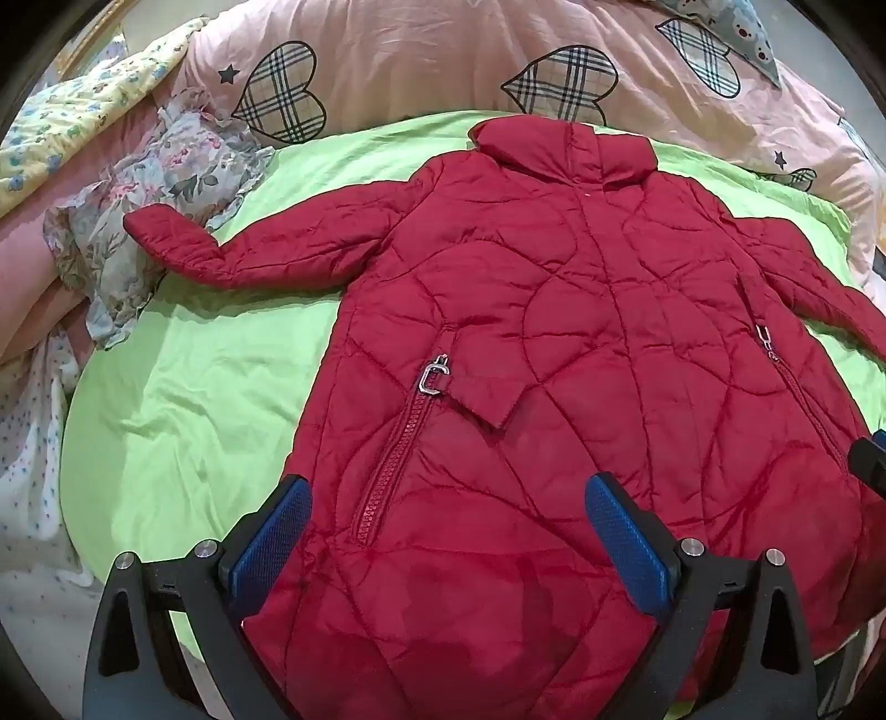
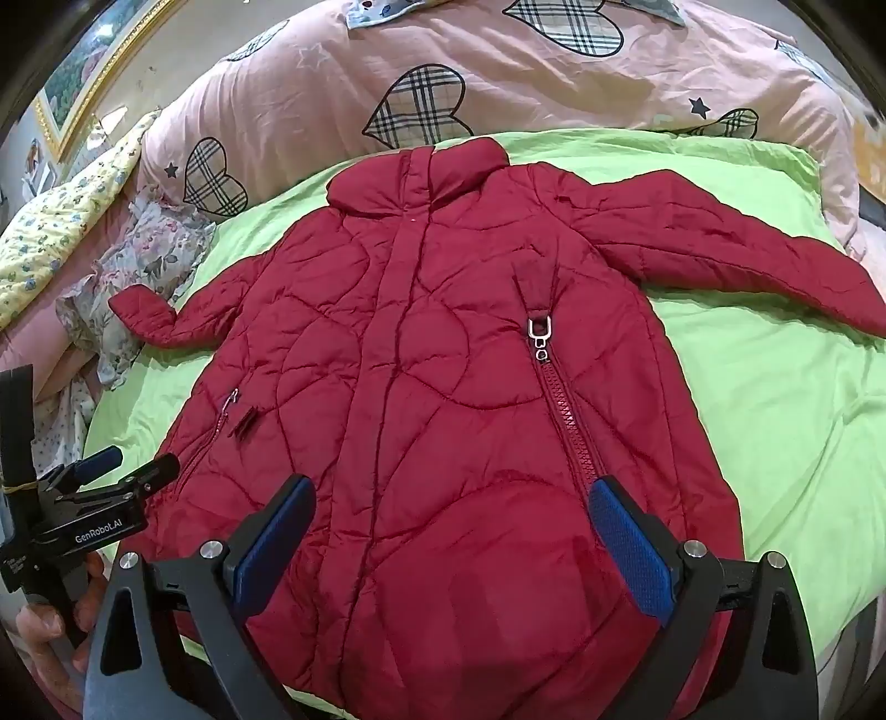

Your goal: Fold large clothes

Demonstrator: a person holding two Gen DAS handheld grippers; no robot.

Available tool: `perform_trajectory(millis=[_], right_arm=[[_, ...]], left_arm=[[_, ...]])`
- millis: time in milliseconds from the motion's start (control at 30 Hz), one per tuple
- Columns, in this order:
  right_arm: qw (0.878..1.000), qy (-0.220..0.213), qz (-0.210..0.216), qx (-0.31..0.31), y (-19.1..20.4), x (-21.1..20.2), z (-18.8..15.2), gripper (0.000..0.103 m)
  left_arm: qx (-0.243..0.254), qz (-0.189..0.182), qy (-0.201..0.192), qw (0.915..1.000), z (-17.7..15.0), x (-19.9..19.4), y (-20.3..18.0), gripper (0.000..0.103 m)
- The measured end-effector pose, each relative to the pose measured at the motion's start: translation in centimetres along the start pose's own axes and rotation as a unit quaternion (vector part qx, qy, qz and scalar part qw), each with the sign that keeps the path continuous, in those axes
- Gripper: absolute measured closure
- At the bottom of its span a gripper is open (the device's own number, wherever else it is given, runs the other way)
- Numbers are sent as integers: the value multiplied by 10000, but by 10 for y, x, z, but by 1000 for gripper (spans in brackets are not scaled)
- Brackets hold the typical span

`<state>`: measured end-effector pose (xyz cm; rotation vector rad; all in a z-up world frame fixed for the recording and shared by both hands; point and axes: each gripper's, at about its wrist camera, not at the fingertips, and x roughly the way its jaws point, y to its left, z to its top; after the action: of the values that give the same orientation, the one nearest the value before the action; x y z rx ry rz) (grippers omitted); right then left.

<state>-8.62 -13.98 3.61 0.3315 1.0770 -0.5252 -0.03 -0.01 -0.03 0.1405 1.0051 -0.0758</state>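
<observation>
A red quilted puffer jacket (image 1: 554, 310) lies flat, front up, on a green sheet (image 1: 183, 399), collar at the far end and both sleeves spread out. It also shows in the right wrist view (image 2: 443, 360). My left gripper (image 1: 448, 493) is open and empty above the jacket's lower left part, near the left pocket zipper (image 1: 396, 454). My right gripper (image 2: 451, 493) is open and empty above the lower right part, by the right pocket zipper (image 2: 565, 404). The left gripper also shows at the left edge of the right wrist view (image 2: 127, 462).
A pink duvet with plaid hearts (image 1: 443, 50) is piled behind the jacket. A floral cloth (image 1: 160, 183) and a yellow quilt (image 1: 83, 111) lie at the left. A framed picture (image 2: 83, 72) hangs at far left.
</observation>
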Motion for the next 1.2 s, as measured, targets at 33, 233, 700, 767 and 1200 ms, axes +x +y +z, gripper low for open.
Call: perform_trajectory(millis=[33, 233, 700, 767, 1200], right_arm=[[10000, 4, 3, -1, 1, 0, 1, 3], [10000, -27, 32, 21, 3, -4, -5, 3], [10000, -91, 14, -35, 1, -5, -2, 3], [9999, -117, 7, -38, 1, -5, -2, 3], [9998, -180, 12, -55, 1, -3, -3, 3]], left_arm=[[4, 1, -3, 10000, 0, 0, 0, 3], [-57, -64, 35, 10000, 0, 4, -3, 3], [-7, -17, -66, 10000, 3, -1, 0, 3], [-3, -24, -57, 10000, 3, -1, 0, 3], [-34, -83, -25, 10000, 3, 0, 0, 3]])
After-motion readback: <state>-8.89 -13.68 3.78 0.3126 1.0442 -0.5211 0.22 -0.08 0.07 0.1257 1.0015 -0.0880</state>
